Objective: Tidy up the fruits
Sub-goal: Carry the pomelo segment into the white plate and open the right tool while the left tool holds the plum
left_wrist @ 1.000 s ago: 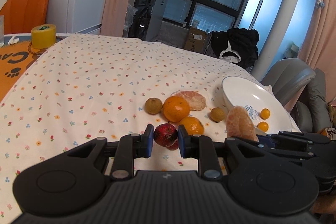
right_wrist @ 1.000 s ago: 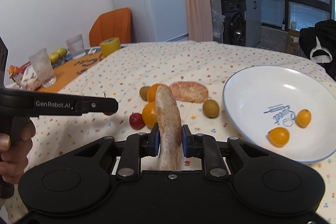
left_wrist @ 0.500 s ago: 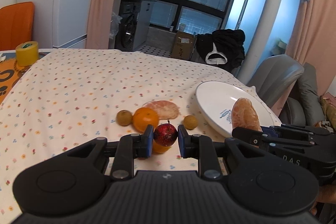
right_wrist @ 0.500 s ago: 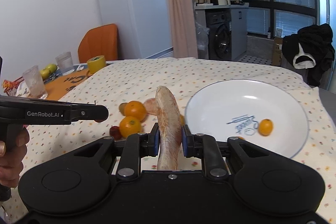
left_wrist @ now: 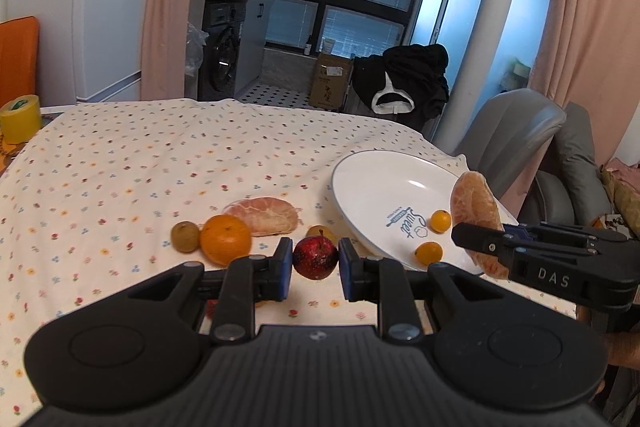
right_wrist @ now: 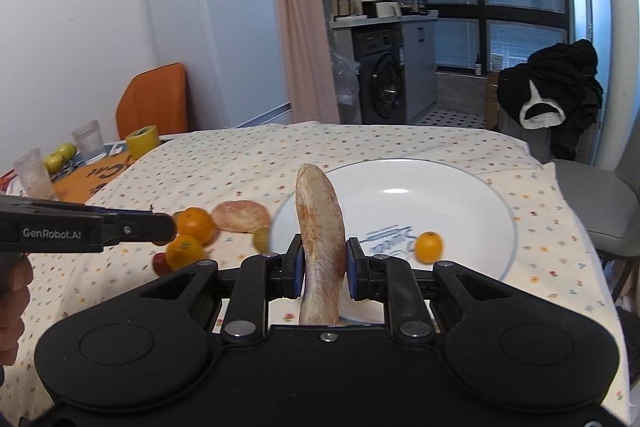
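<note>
Kumquats (left_wrist: pixel 441 220) in plate (left_wrist: pixel 372 183); oranges (left_wrist: pixel 225 239) left

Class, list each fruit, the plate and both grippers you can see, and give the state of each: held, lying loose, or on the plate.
Left gripper: shut on small red apple, lifted.
Right gripper: shut on peeled citrus half, above white round plate.
Two small orange kumquats: on the plate.
Second peeled citrus half: lying on floral tablecloth.
Whole orange: on the tablecloth.

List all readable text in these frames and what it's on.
"GenRobot.AI": side of the left tongs, right wrist view.
"DAS": side of the right tongs, left wrist view.
"Sweet": blue script logo inside the white plate; smaller print around it is too small to read.
Orange mat: large partial letters, not readable as a word.
Cardboard box label: too small.
</note>
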The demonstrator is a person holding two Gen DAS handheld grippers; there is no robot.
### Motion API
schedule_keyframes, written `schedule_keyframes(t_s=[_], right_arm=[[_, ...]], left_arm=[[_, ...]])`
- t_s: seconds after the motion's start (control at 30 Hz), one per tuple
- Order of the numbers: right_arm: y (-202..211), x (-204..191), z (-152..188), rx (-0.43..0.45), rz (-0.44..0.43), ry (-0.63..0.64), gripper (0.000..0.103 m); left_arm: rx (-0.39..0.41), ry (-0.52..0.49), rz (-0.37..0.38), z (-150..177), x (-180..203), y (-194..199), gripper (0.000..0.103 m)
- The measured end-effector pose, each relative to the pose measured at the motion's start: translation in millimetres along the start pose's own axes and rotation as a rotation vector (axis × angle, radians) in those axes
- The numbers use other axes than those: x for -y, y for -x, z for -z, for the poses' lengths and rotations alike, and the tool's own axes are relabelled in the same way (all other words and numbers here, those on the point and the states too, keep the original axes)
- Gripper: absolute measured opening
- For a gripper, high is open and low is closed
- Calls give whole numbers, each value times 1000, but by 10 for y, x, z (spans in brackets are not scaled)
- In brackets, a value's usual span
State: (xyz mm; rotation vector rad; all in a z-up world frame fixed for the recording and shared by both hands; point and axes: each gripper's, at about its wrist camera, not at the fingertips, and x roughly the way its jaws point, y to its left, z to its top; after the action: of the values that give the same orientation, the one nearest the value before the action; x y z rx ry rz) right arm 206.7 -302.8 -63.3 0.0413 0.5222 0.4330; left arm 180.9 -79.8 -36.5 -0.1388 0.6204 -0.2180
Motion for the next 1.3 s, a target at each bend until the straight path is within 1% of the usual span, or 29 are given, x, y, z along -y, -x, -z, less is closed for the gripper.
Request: schedule_keyframes(t_s=[0.4, 0.6, 0.73, 0.8, 0.83, 0.9, 1.3], right_arm=[[-54, 332, 31, 3, 56, -30, 19], [-111, 458, 65, -1, 64, -49, 19], [-152, 502, 68, 0, 58, -67, 20], [-173, 512, 77, -1, 53, -69, 22], [-175, 515, 79, 4, 51, -71, 26], [-171, 519, 75, 11, 54, -70, 26], [-96, 563, 135, 11, 30, -89, 27]], left_arm=[[-29, -48, 21, -75, 249, -247, 23], [-41, -74, 26, -128, 359, -349, 23], [-44, -82, 31, -160, 428, -399, 23], [-48, -88, 34, -166, 455, -431, 23], [-50, -89, 36, -167, 468, -451, 23], [-56, -91, 39, -165, 489, -489, 23], [-80, -95, 59, -159, 593, -643, 24]])
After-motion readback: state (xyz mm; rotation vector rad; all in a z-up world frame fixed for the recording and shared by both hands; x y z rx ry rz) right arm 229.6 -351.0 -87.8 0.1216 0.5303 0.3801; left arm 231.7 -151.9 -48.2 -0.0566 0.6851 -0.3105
